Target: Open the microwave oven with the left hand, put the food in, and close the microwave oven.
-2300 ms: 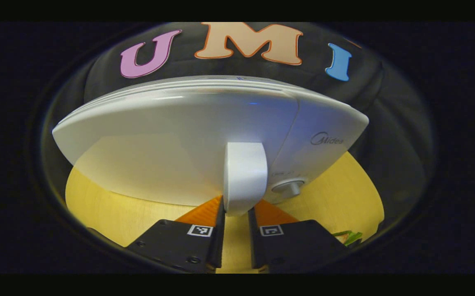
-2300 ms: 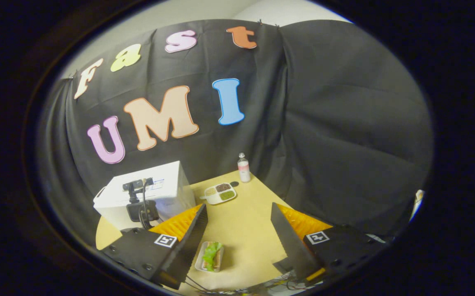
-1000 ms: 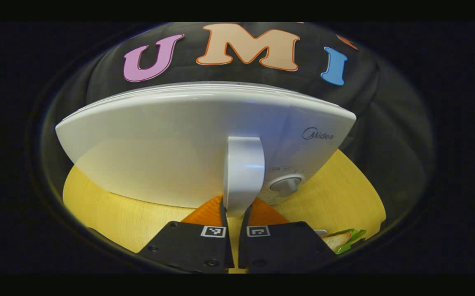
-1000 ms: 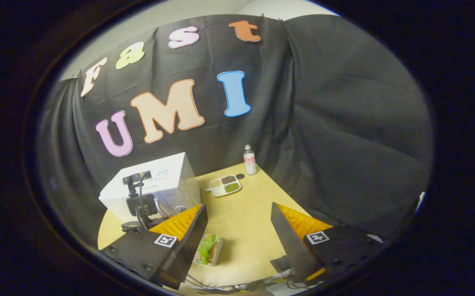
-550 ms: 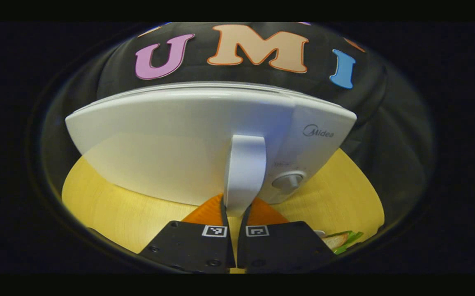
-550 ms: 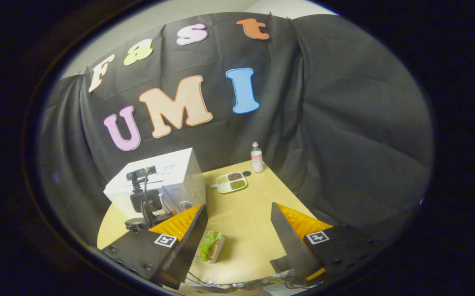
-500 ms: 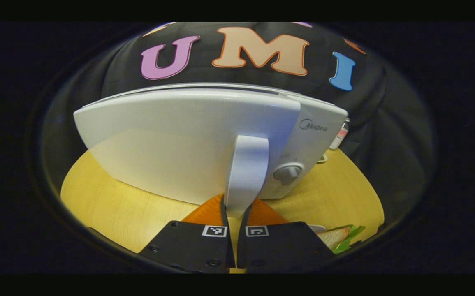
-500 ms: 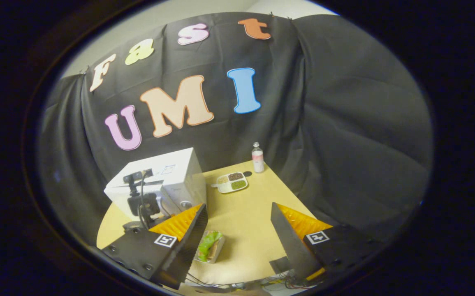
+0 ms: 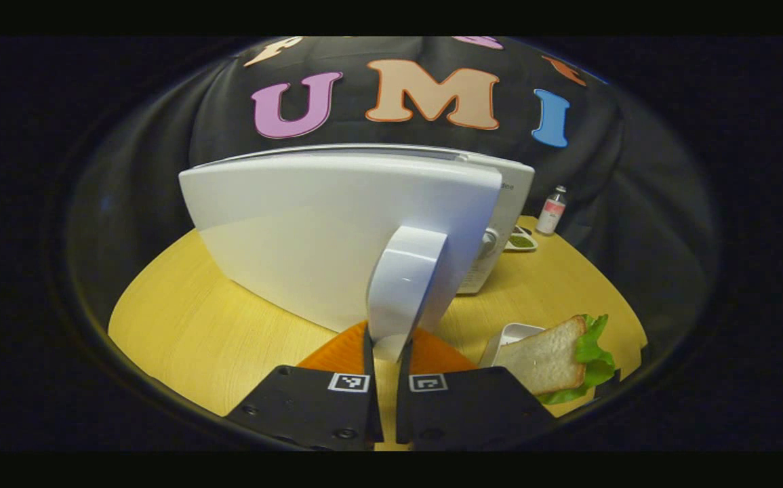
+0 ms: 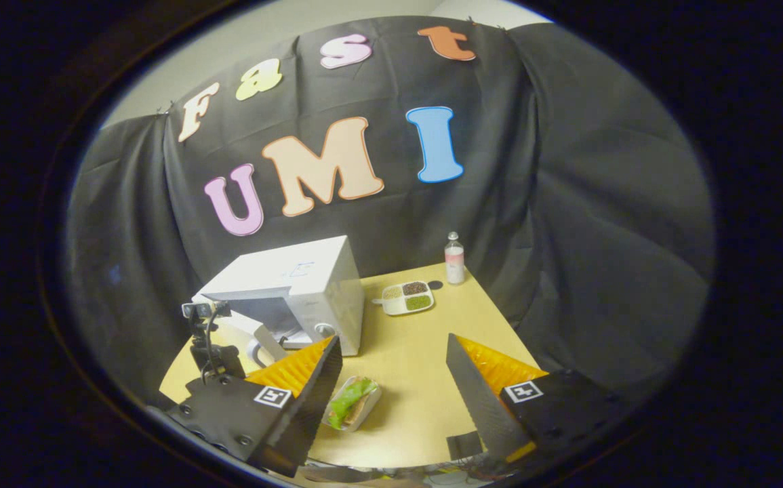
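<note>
My left gripper (image 9: 386,339) is shut on the white handle (image 9: 405,278) of the microwave door (image 9: 337,230). The door stands swung out from the white microwave body (image 9: 514,193), whose knob (image 9: 489,240) peeks past the door's edge. A sandwich with lettuce (image 9: 554,356) lies on a small white dish (image 9: 508,335) just right of my left fingers. In the right gripper view the microwave (image 10: 310,285) has its door ajar, and the sandwich (image 10: 354,401) lies on the table below it. My right gripper (image 10: 392,339) hovers high above the table, open and holding nothing.
The yellow wooden table (image 10: 418,393) carries a divided plate of grains (image 10: 408,297) and a small bottle (image 10: 455,258) at its far corner, beside the black cloth wall. Both also appear right of the microwave: plate (image 9: 520,241), bottle (image 9: 553,210).
My left gripper closed on the handle and pulled the door outward, so it now stands well open. The right gripper stayed open, drifting slightly.
</note>
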A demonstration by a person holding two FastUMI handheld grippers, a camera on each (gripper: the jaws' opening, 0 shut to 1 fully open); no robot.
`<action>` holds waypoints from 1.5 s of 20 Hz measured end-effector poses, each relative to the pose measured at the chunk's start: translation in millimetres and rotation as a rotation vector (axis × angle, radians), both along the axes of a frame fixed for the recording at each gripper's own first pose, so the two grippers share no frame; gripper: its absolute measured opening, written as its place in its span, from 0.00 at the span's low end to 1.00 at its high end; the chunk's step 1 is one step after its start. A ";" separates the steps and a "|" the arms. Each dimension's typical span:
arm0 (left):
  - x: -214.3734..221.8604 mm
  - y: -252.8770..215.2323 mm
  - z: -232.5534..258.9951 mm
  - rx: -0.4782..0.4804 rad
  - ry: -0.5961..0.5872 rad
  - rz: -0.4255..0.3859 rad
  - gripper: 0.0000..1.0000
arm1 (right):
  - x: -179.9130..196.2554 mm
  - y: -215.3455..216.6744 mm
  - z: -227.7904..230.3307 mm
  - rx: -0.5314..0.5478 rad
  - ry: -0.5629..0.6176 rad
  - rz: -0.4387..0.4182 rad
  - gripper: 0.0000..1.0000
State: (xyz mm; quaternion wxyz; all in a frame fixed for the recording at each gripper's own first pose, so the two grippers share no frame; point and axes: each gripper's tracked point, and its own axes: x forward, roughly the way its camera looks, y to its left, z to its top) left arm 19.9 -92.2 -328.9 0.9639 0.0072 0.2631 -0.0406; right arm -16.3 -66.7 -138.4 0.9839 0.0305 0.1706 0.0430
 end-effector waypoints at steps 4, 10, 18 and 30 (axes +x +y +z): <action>-15.2 13.7 0.5 -0.012 0.020 0.034 0.13 | -0.8 -2.8 -8.1 -0.009 0.014 0.023 0.90; -22.4 44.7 22.4 -0.098 -0.014 0.102 0.79 | -7.3 1.3 -12.4 -0.021 0.018 0.008 0.90; -54.4 79.7 35.1 -0.092 0.030 0.046 1.00 | -22.4 41.5 -7.2 -0.016 -0.002 -0.047 0.90; -127.4 198.8 54.9 -0.059 0.055 0.082 1.00 | -75.9 100.0 -27.2 -0.037 0.018 -0.113 0.98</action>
